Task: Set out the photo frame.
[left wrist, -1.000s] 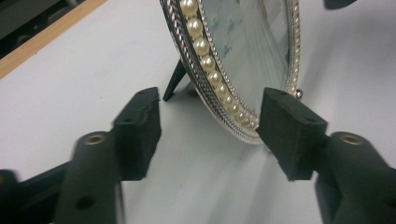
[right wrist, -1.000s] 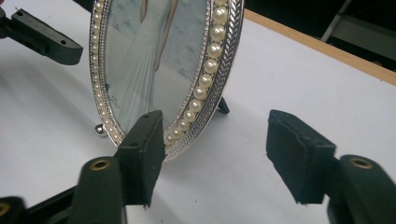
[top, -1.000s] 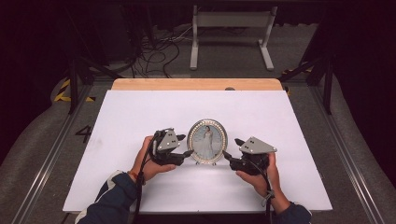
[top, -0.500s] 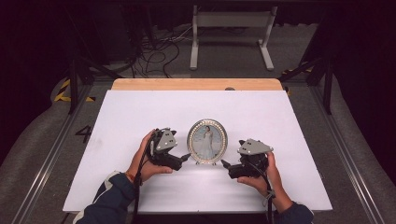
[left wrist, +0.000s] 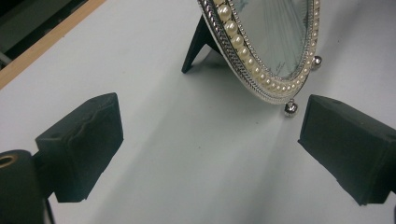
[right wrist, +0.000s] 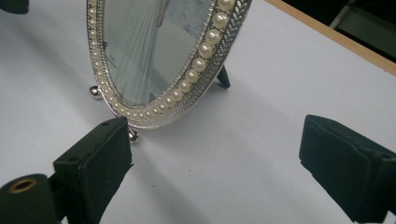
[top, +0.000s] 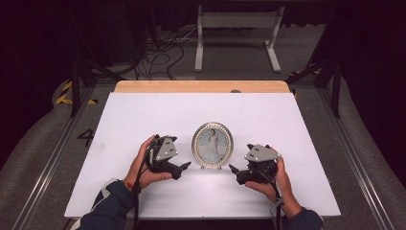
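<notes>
Both grippers' fingers newly drawn back, open, empty, oval frame (top: 212, 145) upright between them.

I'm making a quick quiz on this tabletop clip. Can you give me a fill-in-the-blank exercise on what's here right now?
1. The oval picture frame stands ____ on the white table, propped by a dark back leg.
2. The frame's rim is lined with a row of ____.
3. The frame stands ____ the left claw and the right claw.
4. Both claws have their jaws ____, with nothing gripped.

Missing words: upright; pearls; between; open
</notes>
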A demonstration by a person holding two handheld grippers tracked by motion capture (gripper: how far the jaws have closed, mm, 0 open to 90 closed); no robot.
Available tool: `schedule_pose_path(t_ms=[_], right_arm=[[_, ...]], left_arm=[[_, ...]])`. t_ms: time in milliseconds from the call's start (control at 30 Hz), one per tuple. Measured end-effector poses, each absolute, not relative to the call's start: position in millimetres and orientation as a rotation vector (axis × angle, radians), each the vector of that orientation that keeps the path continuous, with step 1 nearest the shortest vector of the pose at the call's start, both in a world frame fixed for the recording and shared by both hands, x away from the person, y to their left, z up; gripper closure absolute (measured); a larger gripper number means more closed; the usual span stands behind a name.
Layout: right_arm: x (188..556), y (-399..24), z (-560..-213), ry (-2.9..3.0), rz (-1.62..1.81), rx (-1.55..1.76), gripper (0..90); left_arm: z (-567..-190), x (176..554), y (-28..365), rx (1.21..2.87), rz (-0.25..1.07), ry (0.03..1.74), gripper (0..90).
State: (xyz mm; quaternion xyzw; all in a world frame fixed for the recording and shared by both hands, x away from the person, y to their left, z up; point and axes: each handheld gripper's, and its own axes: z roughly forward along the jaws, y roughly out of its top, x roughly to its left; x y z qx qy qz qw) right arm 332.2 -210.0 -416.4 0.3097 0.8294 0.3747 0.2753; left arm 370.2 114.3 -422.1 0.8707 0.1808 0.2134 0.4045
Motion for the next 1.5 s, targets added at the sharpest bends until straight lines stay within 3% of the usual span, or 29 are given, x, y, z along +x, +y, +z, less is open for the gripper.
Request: schedule_pose_path(t_ms=[567,1500], right_arm=[[323,-247,-417,2.168,0.959,0.855,11.1],[310,-269,-424,2.162,0.926,0.872,11.0]], left_arm=[[-429,358,144,2.220,0.576,0.481,7.0],[-437,344,182,2.223,0.599,0.522,7.2]])
